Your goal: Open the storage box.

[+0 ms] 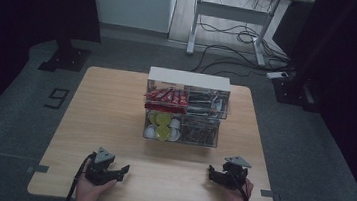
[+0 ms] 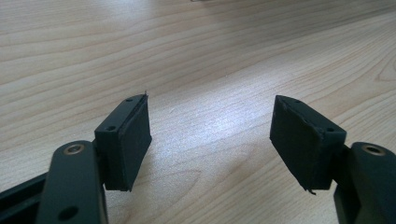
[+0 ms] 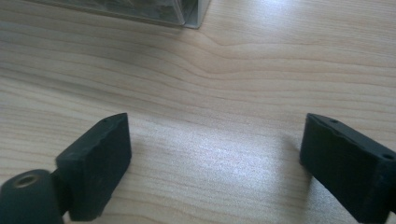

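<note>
No writing is legible on the clear organizer (image 1: 186,109), which sits mid-table toward the far edge. The left gripper (image 1: 118,170) and right gripper (image 1: 215,173), both spread and empty, rest near the table's (image 1: 109,113) near edge, with bare wood between them.

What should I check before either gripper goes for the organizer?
1. Left gripper open, nothing between the jaws: ok.
2. Right gripper open, nothing between the jaws: ok.
3. Both grippers rest near the table's near edge, apart from the organizer: ok.
4. Bare wood between each gripper and the organizer, no loose items in the path: ok.
5. Organizer upright, red packets top left, capsules bottom left: ok.
6. Whether the drawers are fully shut: cannot tell.
</note>
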`<action>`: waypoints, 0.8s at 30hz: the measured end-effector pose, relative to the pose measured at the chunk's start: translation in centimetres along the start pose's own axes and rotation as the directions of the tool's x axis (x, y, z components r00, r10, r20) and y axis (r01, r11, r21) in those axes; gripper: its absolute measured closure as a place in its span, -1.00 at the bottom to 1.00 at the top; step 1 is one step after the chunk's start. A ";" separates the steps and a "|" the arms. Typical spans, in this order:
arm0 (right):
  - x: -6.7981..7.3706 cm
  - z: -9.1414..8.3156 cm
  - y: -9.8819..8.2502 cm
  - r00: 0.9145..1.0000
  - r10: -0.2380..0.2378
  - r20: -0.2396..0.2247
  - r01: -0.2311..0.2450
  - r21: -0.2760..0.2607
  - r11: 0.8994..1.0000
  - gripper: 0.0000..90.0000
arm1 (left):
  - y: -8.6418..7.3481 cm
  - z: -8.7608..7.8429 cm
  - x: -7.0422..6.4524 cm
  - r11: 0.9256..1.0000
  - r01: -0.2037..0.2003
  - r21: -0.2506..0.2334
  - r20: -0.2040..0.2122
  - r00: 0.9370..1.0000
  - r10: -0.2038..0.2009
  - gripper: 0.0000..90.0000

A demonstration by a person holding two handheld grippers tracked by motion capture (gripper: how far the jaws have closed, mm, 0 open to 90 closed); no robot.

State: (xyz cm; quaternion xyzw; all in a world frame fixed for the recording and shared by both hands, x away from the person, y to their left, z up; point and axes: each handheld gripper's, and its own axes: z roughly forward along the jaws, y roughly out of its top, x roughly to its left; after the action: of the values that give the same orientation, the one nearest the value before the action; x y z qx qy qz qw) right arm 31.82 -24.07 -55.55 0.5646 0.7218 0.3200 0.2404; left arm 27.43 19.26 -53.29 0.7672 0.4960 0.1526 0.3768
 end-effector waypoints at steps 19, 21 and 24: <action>-0.1 -0.6 -0.3 1.000 -0.007 -0.023 0.006 -0.042 0.999 -0.17 | 0.0 -0.1 0.1 1.000 0.008 0.003 0.003 1.000 -0.008 -0.35; -0.1 -0.8 -0.3 0.999 -0.003 -0.033 0.002 -0.051 0.999 0.00 | 0.0 -0.1 0.1 1.000 0.008 0.003 0.003 1.000 -0.008 -0.35; 0.0 -1.2 -0.2 0.999 0.001 -0.040 -0.004 -0.081 0.997 0.17 | 0.0 -0.1 0.1 1.000 0.010 0.004 0.003 1.000 -0.010 -0.35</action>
State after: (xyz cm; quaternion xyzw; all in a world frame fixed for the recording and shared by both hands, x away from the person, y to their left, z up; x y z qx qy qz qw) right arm 30.85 -24.37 -54.86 0.5487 0.7124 0.3606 0.2480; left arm 27.43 19.38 -53.20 0.7657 0.4998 0.1486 0.3766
